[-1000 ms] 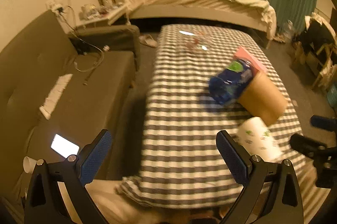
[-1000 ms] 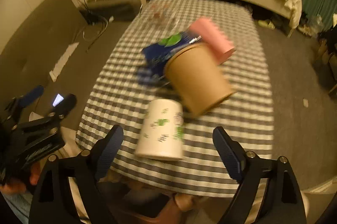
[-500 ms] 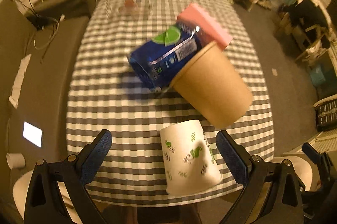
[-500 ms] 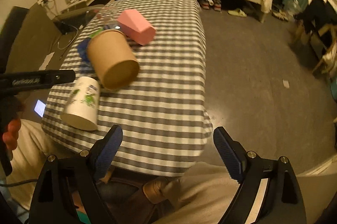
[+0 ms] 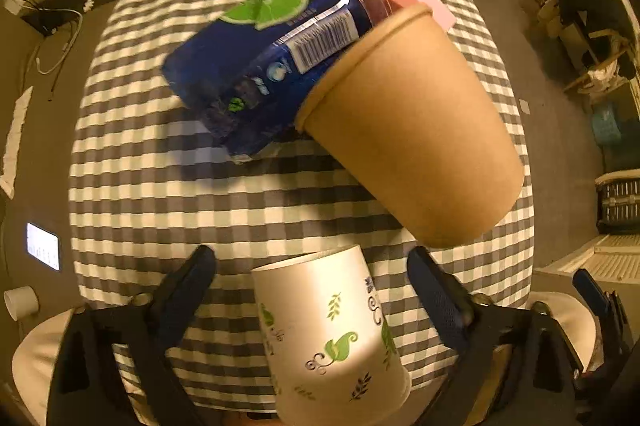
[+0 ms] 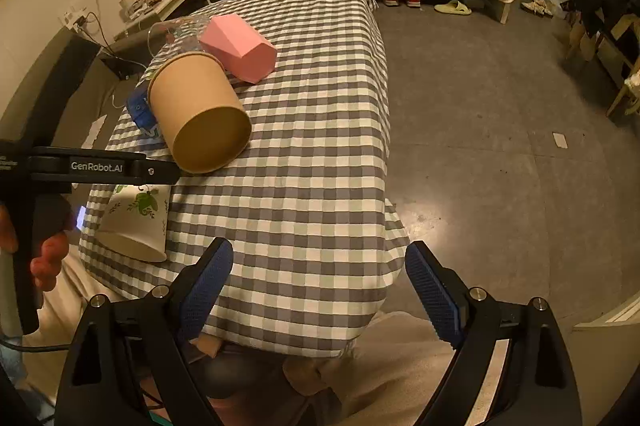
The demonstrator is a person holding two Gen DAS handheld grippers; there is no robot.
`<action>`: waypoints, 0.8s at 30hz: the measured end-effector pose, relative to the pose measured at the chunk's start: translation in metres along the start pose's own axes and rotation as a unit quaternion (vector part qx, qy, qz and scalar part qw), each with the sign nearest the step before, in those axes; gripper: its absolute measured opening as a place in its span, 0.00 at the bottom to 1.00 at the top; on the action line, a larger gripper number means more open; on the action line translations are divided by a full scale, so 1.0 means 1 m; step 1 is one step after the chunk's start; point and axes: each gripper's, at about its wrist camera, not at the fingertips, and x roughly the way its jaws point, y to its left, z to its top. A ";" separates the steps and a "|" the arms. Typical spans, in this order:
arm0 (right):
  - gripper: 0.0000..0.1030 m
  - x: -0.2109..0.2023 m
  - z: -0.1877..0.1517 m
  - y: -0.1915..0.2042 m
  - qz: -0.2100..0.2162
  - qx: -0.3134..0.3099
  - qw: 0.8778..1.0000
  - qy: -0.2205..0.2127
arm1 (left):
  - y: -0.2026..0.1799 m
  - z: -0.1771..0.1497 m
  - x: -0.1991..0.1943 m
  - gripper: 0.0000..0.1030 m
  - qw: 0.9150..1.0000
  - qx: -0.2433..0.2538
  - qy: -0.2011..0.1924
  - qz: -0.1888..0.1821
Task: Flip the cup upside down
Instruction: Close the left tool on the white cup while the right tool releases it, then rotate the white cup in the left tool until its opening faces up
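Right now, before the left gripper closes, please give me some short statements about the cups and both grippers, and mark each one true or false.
1. The white cup with green leaves lies between the open fingers of the left gripper. True.
2. The left gripper already squeezes the white cup. False: there is a gap on both sides of the cup.
3. The brown paper cup stands upright. False: it lies on its side on the checkered tablecloth.
4. The right gripper is open and holds nothing. True.
5. The pink box lies nearer the camera than the brown paper cup. False: it lies behind it.
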 end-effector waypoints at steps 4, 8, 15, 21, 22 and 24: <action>0.86 0.001 0.001 -0.004 -0.004 0.008 1.000 0.000 | -0.003 -0.003 0.008 0.59 1.000 0.004 0.024 -0.018; 0.86 -0.002 0.002 -0.005 -0.007 0.011 1.000 -0.005 | 0.000 -0.014 -0.013 0.59 1.000 0.021 0.007 -0.018; 0.86 -0.011 -0.001 0.004 -0.012 0.000 1.000 -0.014 | -0.005 -0.026 -0.073 0.59 0.991 0.069 -0.115 0.026; 0.86 -0.013 -0.004 0.011 -0.024 -0.005 1.000 -0.014 | -0.003 -0.034 -0.079 0.59 0.950 0.102 -0.274 0.113; 0.86 -0.012 -0.004 0.012 -0.028 -0.007 1.000 -0.013 | -0.001 -0.034 -0.075 0.59 0.945 0.099 -0.290 0.112; 0.86 -0.009 -0.003 0.012 -0.033 -0.007 0.999 -0.011 | 0.008 -0.040 -0.070 0.59 0.935 0.086 -0.331 0.097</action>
